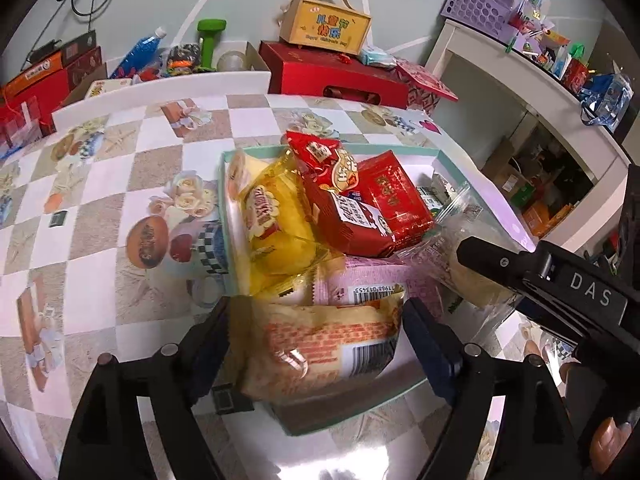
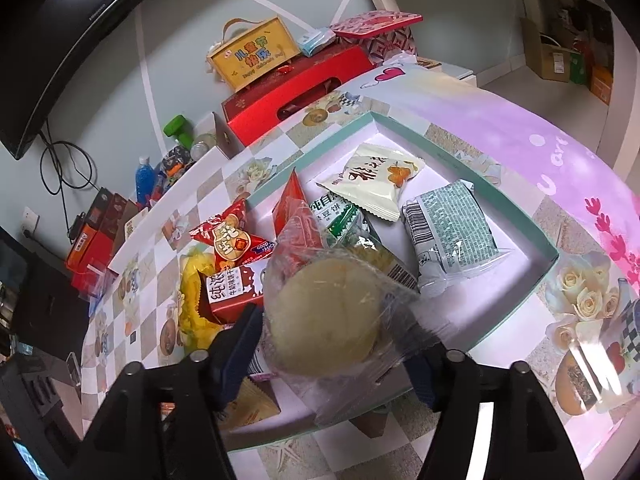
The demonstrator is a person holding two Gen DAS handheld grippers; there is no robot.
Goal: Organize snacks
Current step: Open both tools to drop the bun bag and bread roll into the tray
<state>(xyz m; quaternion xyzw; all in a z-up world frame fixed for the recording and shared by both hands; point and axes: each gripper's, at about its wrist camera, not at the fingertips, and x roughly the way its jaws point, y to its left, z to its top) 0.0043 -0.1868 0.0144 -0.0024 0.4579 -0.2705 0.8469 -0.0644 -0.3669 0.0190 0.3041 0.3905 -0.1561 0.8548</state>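
Observation:
A shallow teal-rimmed box [image 1: 332,149] [image 2: 472,168] on the table holds several snack packs. My left gripper [image 1: 316,332] is shut on an orange-and-cream snack packet [image 1: 320,348] over the box's near edge. My right gripper [image 2: 332,344] is shut on a clear bag with a round pale bun [image 2: 324,316], held above the box; the bag also shows in the left wrist view [image 1: 460,248]. In the box lie a yellow pack [image 1: 272,224], red packs [image 1: 352,200], a cream pack [image 2: 376,180] and a green-patterned pack [image 2: 452,232].
The table has a checkered floral cloth [image 1: 120,184]. Beyond its far edge stand a red gift box [image 1: 332,72] with a yellow carry box [image 1: 324,28] on it, a green dumbbell [image 1: 210,40] and a blue bottle [image 1: 140,52]. A white shelf [image 1: 520,92] stands at right.

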